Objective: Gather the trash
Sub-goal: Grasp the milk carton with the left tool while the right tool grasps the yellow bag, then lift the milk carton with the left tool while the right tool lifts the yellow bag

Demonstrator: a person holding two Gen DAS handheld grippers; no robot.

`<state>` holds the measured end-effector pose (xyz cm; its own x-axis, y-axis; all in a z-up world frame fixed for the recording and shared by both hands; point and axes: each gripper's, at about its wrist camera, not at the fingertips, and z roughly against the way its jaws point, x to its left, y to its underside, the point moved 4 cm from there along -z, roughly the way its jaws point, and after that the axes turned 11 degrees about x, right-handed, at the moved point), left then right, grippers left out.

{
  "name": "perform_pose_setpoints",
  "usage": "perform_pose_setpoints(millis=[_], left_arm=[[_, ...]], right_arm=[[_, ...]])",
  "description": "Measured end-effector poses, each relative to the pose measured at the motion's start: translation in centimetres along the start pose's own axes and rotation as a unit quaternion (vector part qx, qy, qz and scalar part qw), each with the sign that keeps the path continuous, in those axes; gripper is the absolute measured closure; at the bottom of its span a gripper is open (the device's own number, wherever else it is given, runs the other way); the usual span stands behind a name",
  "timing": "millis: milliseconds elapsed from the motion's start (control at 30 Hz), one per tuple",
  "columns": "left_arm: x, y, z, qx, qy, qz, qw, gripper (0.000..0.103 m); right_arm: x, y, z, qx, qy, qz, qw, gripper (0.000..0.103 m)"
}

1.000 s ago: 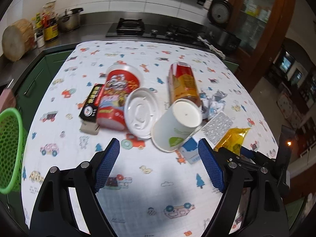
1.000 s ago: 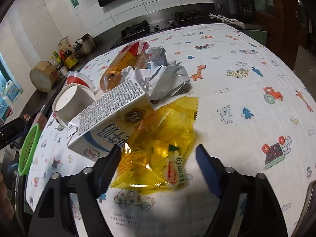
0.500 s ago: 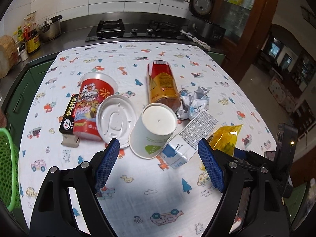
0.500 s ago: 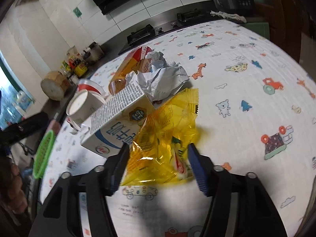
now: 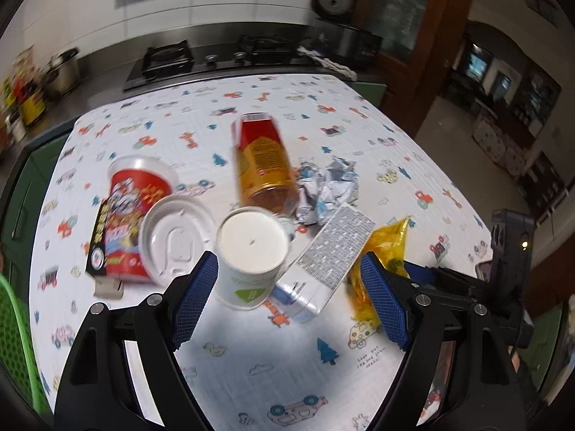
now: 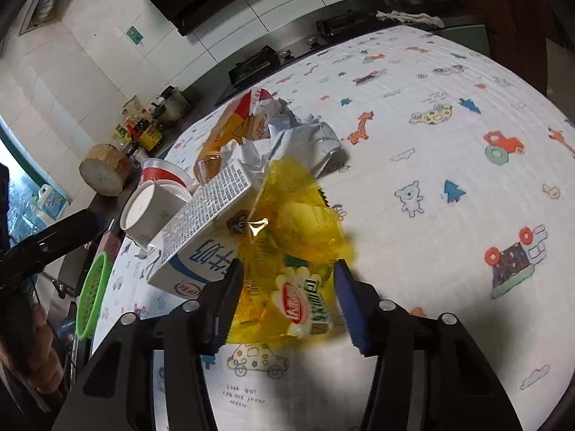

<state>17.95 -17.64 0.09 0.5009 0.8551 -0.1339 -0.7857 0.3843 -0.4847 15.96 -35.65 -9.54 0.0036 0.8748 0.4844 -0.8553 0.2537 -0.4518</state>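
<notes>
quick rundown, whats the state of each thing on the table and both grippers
yellow wrapper: crumpled, pinched between right fingers
right gripper: just closed on wrapper
left gripper: open, empty
paper cup: on its side
milk carton: lying flat
chip can: lying down
red tub: tipped over
white lid: off, leaning on tub

Each handheld gripper, the left gripper [image 5: 287, 298] and the right gripper [image 6: 287, 303], has a matte black, angular plastic frame. Round silver screws sit along the upper arms. The two fingers [image 5: 196, 298] carry flat blue pads with a fine cross-hatched grip texture.
</notes>
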Motion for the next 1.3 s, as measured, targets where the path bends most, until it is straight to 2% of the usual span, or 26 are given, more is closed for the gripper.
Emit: perform_pose_setpoints(millis=[300,567,667,700,933,1133,1300], left_arm=[[-3.5,-0.7,-2.7,0.018,-0.012,-0.099,0.9949,0.024],[-5.4,-1.2,-4.6,0.026,-0.051,-0.164,0.9849,0.026],[-6.0,-1.4,-4.9,0.027,-0.057,-0.18,0.9816,0.034],[-6.2,-1.4,-4.9,0.027,-0.06,-0.184,0.9807,0.037],[-7.4,-1.6,-5.1,0.021,-0.058,-0.203,0.9772,0.038],[-7.3,-1.6,-6.8,0.043,-0.066,-0.205,0.9756,0.038],[-6.8,-1.4,-7.6,0.062,-0.063,-0.198,0.9762,0.051]], right_arm=[[-1.0,1.1,2.3,-0.025,0.03,0.005,0.999,0.061],[-3.1,2.1,3.6,-0.035,0.037,-0.019,0.999,0.061],[-3.3,2.3,3.8,-0.037,0.036,-0.021,0.998,0.061],[-3.3,2.3,3.8,-0.038,0.035,-0.022,0.998,0.061],[-3.2,2.3,4.2,-0.044,0.036,-0.02,0.998,0.061],[-3.4,2.4,4.4,-0.046,0.033,-0.026,0.998,0.061],[-3.4,2.5,4.5,-0.047,0.034,-0.026,0.998,0.061]])
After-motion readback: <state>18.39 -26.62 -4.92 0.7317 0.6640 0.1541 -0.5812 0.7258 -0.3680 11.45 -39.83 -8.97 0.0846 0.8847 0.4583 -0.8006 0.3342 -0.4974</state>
